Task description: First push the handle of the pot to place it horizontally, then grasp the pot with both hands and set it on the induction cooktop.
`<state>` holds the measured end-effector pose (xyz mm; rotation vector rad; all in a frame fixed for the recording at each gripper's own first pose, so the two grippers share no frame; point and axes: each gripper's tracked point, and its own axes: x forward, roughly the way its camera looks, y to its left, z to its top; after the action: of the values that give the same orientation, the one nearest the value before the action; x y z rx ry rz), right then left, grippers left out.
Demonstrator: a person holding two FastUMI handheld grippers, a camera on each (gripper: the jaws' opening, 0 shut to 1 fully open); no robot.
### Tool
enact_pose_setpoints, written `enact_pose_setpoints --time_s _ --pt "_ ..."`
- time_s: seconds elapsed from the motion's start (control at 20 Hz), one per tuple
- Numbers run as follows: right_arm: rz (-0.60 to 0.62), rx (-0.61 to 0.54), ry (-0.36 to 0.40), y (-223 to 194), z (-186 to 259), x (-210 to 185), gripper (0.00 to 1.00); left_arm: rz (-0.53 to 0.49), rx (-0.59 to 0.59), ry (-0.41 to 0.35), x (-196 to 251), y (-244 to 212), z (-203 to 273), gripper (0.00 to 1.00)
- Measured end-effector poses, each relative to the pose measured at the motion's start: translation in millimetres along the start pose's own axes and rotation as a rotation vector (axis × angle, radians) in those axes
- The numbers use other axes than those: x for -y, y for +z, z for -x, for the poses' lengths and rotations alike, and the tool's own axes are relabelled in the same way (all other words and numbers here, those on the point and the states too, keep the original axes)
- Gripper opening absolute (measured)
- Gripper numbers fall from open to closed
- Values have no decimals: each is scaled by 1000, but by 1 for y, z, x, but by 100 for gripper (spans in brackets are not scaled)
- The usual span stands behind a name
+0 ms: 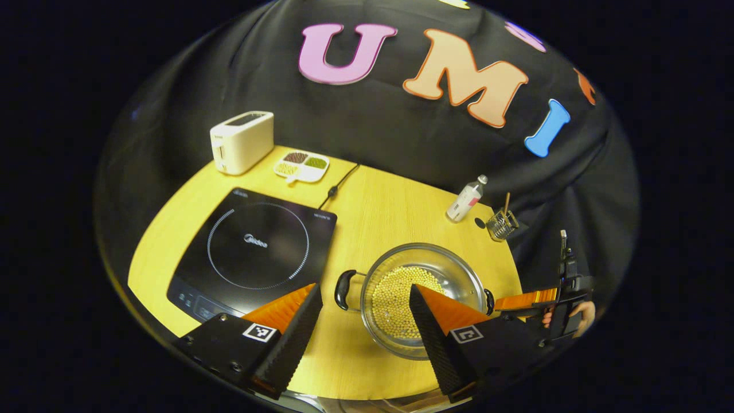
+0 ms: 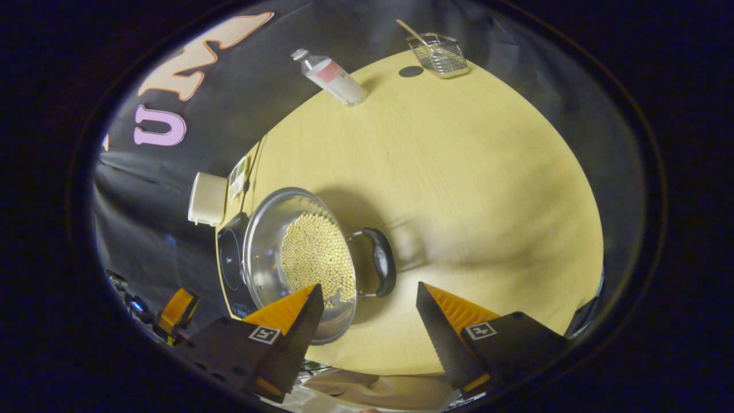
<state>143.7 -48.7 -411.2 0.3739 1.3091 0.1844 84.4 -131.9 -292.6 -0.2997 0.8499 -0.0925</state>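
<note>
Left tool [image 1: 364, 298]: two wedge-shaped fingers [image 1: 299, 321] tapering to points, inner faces ribbed. Black angular housings behind, each marked with square black-and-white fiducial tag; small screws seen on left housing.

Right tool [image 2: 367, 301]: same wedge fingers [image 2: 441, 338], ribbed inner faces, tagged black housings. In left gripper view, seen farther off [image 1: 524, 299], black handle body behind, gripped by hand [image 1: 582, 318].

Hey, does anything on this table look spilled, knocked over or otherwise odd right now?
Nothing spilled. The one oddity: the white plastic bottle with a red label leans on the black cloth wall rather than standing upright. The beans stay inside the steel pot.
</note>
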Motion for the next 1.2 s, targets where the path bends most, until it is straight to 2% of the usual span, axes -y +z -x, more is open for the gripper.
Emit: enact_pose_setpoints --time_s 0.35,0.55,0.65,0.7,1.1,1.15,1.2 --pt "-38 -41 24 9 -22 -2 93 62 -211 47 -15 -28 -54 95" --pt "-63 -57 41 15 -31 -4 92 95 -285 79 -17 -48 -72 95" --pt "-61 -70 35 14 -37 -3 92 96 -311 90 -18 -57 -78 95" --pt "-55 -80 31 12 -39 -2 100 90 -321 98 -18 -60 -79 95" --pt "14 -148 4 -3 -59 -2 99 80 -365 110 -19 -72 -100 95" --pt "15 -151 2 -2 -61 -3 90 81 -371 110 -19 -73 -102 95" --pt "16 -156 -1 -4 -64 -2 89 80 -375 111 -19 -74 -105 95"
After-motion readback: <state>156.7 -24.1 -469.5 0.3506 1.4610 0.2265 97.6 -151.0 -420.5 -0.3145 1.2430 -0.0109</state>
